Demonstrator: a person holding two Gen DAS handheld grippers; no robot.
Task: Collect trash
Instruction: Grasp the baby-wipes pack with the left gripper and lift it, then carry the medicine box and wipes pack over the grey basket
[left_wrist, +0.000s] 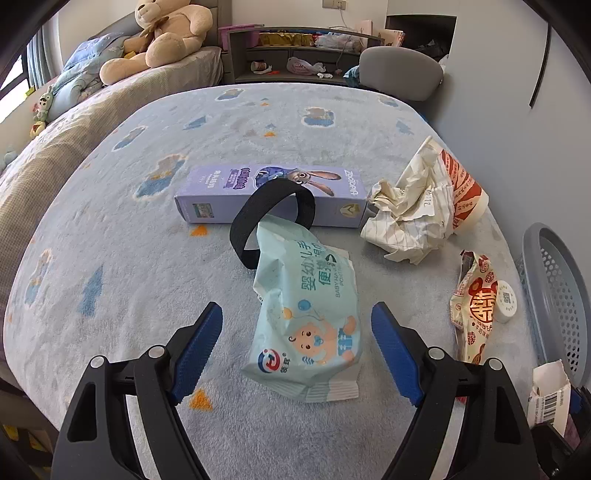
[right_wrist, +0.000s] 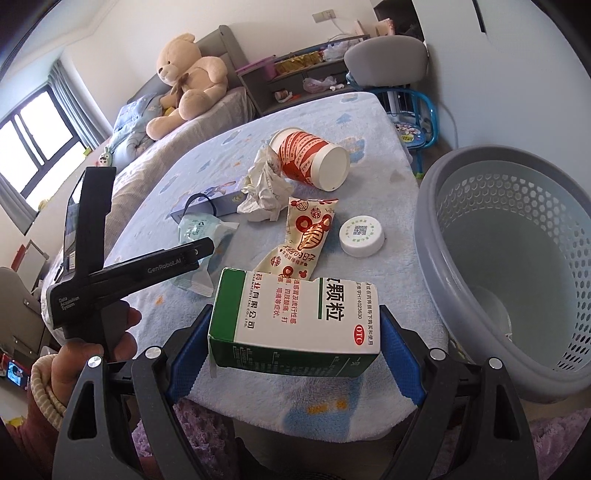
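Right claw (right_wrist: 295, 339) around medicine box (right_wrist: 295, 321)

Between my fingers, one medicine box (right_wrist: 295, 325); beyond them, one wipes pack (left_wrist: 306, 328), one paper cup (right_wrist: 314, 158), one cap (right_wrist: 362, 236), one basket (right_wrist: 517, 266).

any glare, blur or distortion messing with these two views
Left wrist: sharp, even daylight, fisheye bows the table, corners vignetted. Right wrist: window blown out, medicine box crisp between the right gripper pads, basket stretched at the edge.
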